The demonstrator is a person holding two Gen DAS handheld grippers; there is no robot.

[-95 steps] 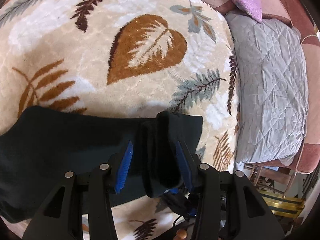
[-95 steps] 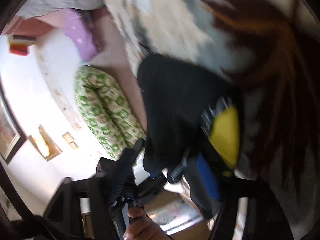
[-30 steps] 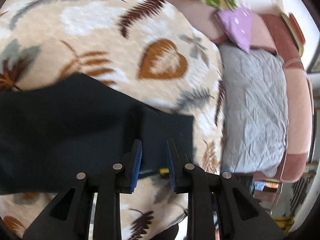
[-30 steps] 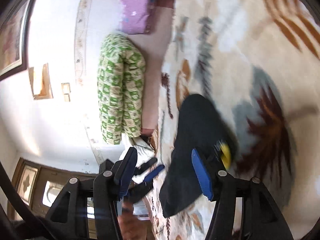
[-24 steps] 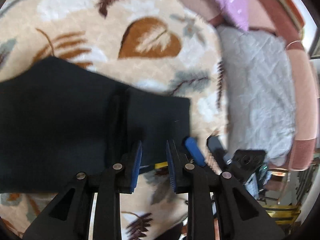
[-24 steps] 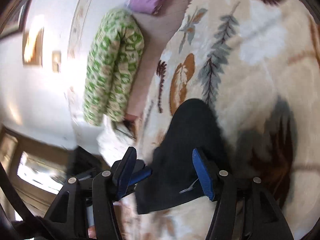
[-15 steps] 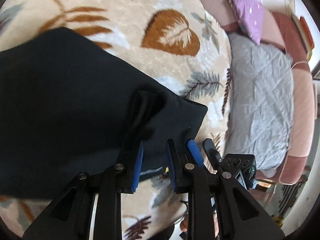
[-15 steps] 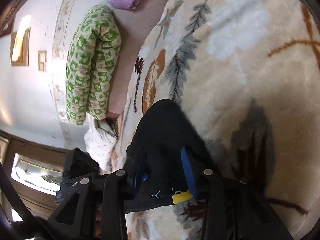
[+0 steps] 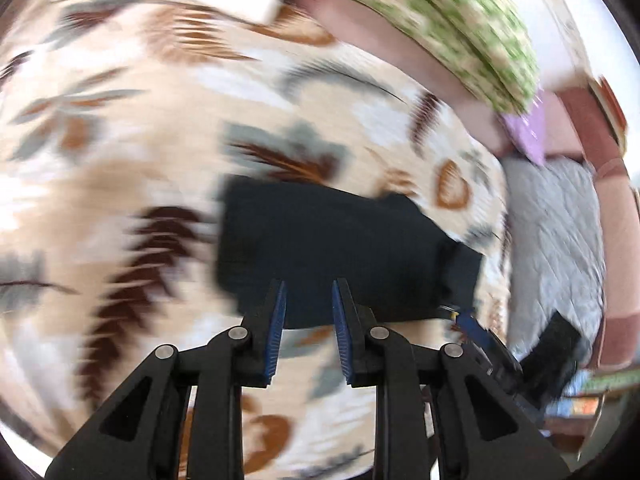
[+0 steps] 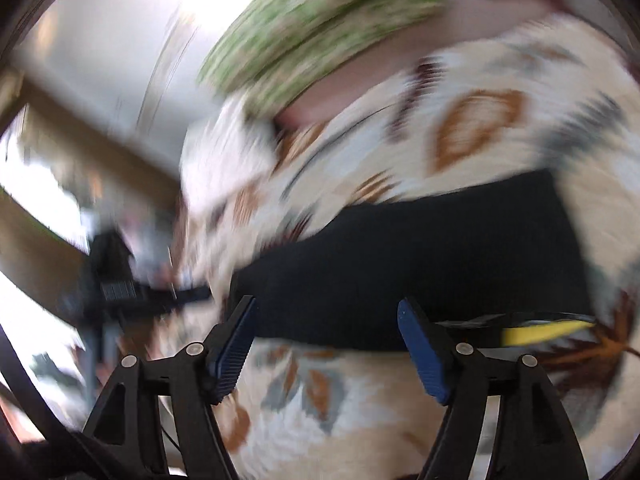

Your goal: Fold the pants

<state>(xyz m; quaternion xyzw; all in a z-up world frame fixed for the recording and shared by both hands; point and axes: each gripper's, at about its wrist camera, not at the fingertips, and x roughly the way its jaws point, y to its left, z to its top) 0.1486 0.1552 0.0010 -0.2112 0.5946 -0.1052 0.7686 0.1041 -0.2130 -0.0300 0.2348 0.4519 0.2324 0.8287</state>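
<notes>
I see the folded pants [image 9: 336, 248] flat on the blanket [image 9: 120, 152]; my left gripper [image 9: 307, 304] is narrowly parted, empty, and my right gripper [image 10: 326, 332] has just spread wide, empty.

Both hand-held grippers [image 9: 307, 312] [image 10: 326, 332] now off pants [image 9: 340, 248], right reopened.

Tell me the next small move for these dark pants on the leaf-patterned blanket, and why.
Probably bring both tongs back down to the far short edge of the folded dark pants for one more fold. Both the left tongs and right tongs hold nothing, the right's jaws have just been opening, and the pants lie as a long strip on the leaf-patterned blanket.
</notes>
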